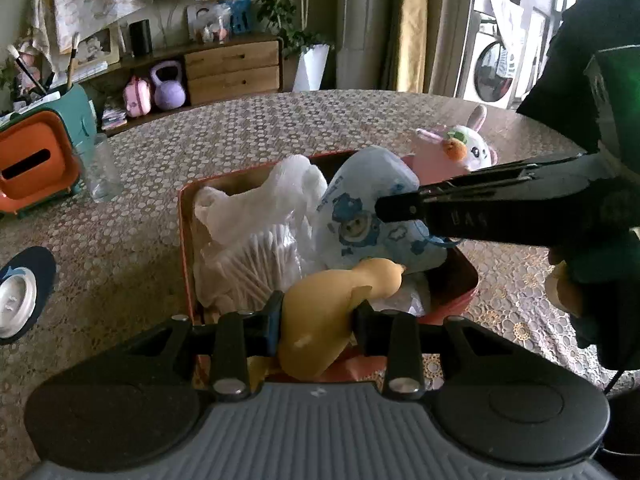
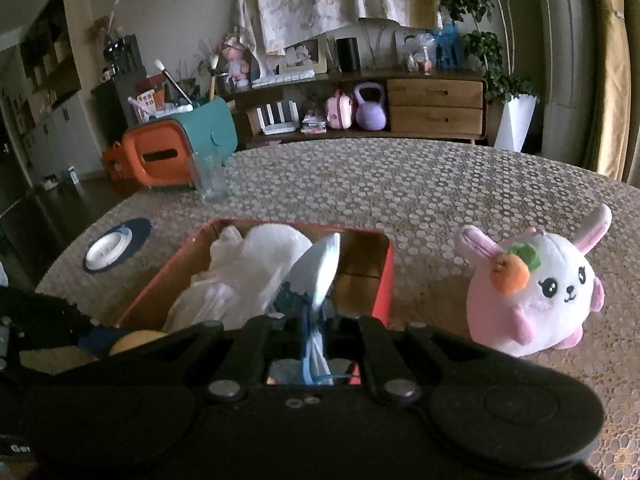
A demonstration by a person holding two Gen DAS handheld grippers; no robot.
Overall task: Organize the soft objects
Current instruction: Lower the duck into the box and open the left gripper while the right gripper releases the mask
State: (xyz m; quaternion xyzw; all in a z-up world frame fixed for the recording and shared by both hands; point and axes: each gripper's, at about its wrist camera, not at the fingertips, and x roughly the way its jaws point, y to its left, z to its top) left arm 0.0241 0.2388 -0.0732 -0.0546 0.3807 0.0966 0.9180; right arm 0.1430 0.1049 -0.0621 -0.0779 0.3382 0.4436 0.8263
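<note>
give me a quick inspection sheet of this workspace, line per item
surface: table under a patterned lace-style cover
job's things: red box holds white plastic bags, a pack of cotton swabs and a blue printed pouch; yellow soft toy at the box's near edge; pink bunny plush on the table, outside the box
clutter: clear glass, orange and teal tissue holder, dark coaster with a white disc
grippers: left gripper shut on the yellow soft toy; right gripper shut on the blue printed pouch
cables: nothing seen
surroundings: wooden sideboard, purple kettlebell, potted plant, washing machine
</note>
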